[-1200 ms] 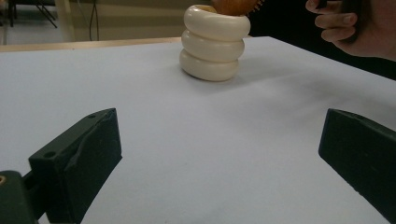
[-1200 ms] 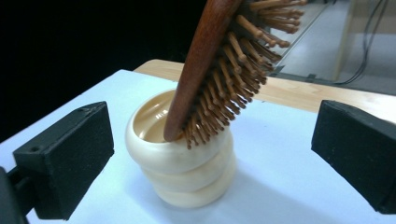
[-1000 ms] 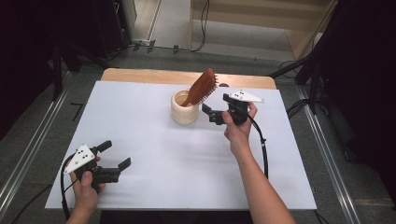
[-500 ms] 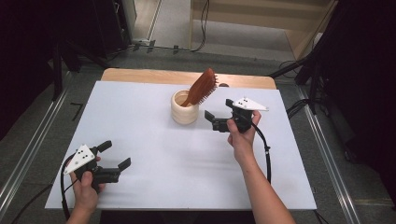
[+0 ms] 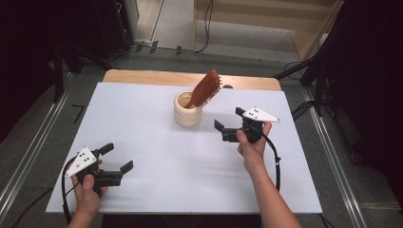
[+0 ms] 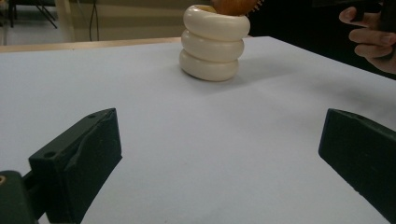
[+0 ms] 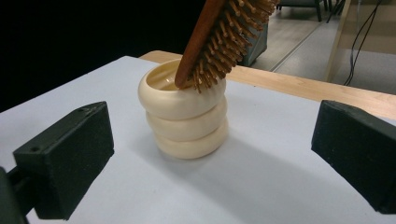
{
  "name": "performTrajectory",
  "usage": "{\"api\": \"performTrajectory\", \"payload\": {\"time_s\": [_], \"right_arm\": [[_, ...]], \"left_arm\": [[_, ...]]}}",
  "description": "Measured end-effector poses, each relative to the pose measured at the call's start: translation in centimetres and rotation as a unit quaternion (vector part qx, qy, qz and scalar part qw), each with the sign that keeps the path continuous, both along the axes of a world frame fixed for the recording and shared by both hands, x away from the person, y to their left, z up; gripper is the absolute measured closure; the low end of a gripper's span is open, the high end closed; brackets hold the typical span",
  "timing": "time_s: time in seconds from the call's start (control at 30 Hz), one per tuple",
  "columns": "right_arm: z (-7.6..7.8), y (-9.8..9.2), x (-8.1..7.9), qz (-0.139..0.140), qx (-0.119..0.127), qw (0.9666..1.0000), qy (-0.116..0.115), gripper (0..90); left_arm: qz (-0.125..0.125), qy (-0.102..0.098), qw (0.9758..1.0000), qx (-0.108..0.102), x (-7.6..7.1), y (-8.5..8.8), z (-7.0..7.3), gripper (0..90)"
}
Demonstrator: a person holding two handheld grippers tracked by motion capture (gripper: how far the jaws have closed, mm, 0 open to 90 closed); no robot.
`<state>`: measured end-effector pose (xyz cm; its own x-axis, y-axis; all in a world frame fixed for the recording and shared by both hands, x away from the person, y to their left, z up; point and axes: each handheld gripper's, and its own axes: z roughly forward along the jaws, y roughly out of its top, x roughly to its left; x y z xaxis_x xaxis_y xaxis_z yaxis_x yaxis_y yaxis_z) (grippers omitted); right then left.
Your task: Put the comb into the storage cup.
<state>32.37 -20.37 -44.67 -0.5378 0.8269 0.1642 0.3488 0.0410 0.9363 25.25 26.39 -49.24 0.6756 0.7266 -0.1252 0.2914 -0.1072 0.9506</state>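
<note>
Grippers are both wide open: left gripper [image 5: 115, 157] waits near the table's front, cup [image 5: 188, 109] stands mid-table with brush [image 5: 206, 88] leaning inside, right gripper [image 5: 227, 125] hangs just beside. A bump might tip the cup

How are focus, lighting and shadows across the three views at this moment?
High view: evenly lit white table, dark surroundings, slightly soft overall. Left gripper view: the cream holder is fairly sharp, the near jaws blurred, a faint shadow to the holder's right. Right gripper view: hairbrush bristles crisp, a soft shadow spreading right of the holder, black background at left.
</note>
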Motion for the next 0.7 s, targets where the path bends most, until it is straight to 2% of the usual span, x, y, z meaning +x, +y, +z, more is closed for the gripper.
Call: {"api": "performTrajectory", "payload": {"time_s": [0.1, 0.3, 0.5, 0.7], "right_arm": [[-0.2, -0.3, -0.4, -0.001, 0.002, 1.0, 0.001, 0.0], [-0.7, -1.1, -1.2, -0.001, -0.01, 0.9999, -0.002, 0.0], [-1.3, -2.1, -1.9, -0.003, -0.004, 1.0, 0.001, 0.0], [-1.7, -2.8, -2.7, -0.008, -0.008, 0.9999, -0.004, 0.0]], "left_arm": [[0.0, 0.0, 1.0, 0.0, 0.0, 0.0, 0.0, 0.0], [0.0, 0.0, 1.0, 0.0, 0.0, 0.0, 0.0, 0.0], [0.0, 0.0, 1.0, 0.001, 0.0, 0.0, 0.0, 0.0], [0.0, -0.001, 1.0, 0.003, 0.0, 0.0, 0.0, 0.0]]}}
